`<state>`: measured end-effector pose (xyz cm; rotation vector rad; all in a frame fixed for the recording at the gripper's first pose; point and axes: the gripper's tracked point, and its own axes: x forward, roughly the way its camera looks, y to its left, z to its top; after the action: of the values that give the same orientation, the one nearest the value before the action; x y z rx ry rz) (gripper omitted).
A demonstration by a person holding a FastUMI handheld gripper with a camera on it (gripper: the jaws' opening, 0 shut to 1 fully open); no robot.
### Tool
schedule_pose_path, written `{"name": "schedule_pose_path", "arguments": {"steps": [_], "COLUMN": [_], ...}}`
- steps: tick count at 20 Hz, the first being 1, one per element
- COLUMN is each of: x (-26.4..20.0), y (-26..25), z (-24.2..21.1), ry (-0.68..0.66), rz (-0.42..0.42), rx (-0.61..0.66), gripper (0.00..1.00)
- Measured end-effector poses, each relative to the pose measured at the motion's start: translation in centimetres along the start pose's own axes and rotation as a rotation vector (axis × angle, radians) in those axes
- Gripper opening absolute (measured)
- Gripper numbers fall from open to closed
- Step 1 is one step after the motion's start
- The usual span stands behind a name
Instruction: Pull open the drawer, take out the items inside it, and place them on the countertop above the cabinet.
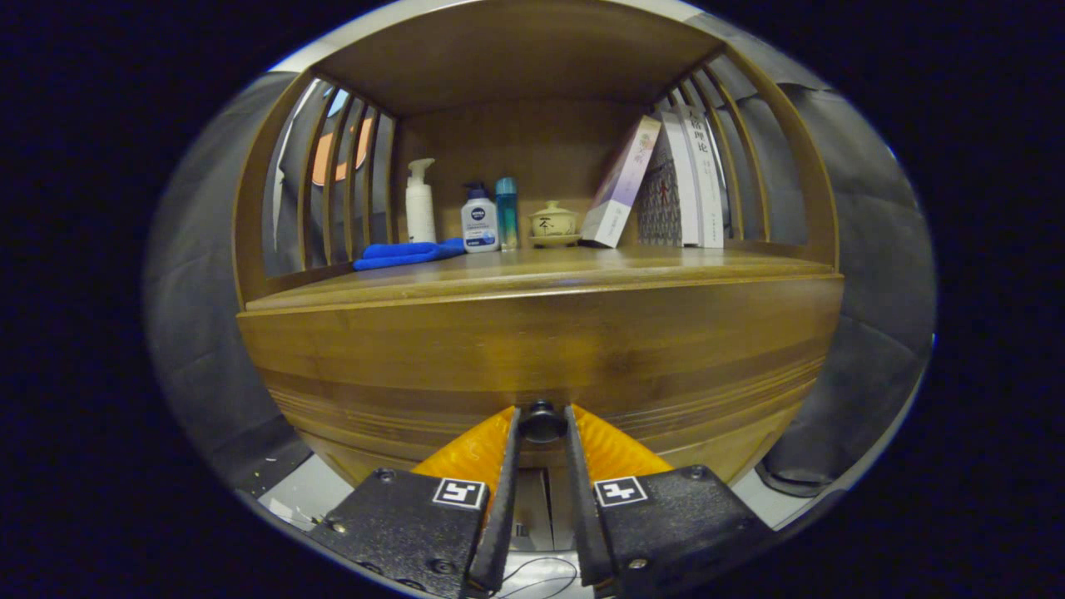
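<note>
A wooden cabinet stands right in front of me, its drawer front (541, 349) closed. The small dark round knob (542, 421) of the drawer sits between my two fingertips, and my gripper (542, 423) is shut on it, both fingers pressing its sides. Above the drawer runs the wooden countertop (566, 270), a shelf bay with slatted sides. What lies inside the drawer is hidden.
At the back of the countertop stand a white pump bottle (420, 204), a white lotion bottle (480, 220), a teal bottle (507, 212), a small lidded cup (553, 223) and leaning books (666, 183). A blue cloth (403, 254) lies at the left.
</note>
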<state>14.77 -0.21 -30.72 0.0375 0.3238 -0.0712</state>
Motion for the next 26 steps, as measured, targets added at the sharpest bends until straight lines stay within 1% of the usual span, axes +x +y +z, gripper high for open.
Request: {"name": "schedule_pose_path", "arguments": {"steps": [3,6,8,10,18,21,26], "x": [-0.1,-0.1,-0.2,-0.6,-4.1,-5.2,-7.8], "y": [0.1,0.1,0.0,-0.2,-0.5,-0.3,-0.7], "z": [-0.1,-0.2,-0.2,-0.3,-1.4,-1.7,-2.5], "ry": [0.008,0.025,0.036,0.038,0.042,0.047,0.041], "rz": [0.001,0.027,0.039,0.035,0.037,0.045,0.045], "rx": [0.006,-0.009,-0.003,-0.008,-0.035,-0.022,-0.035], "gripper": [0.28,0.25,0.25,0.24,0.24,0.24,0.24]}}
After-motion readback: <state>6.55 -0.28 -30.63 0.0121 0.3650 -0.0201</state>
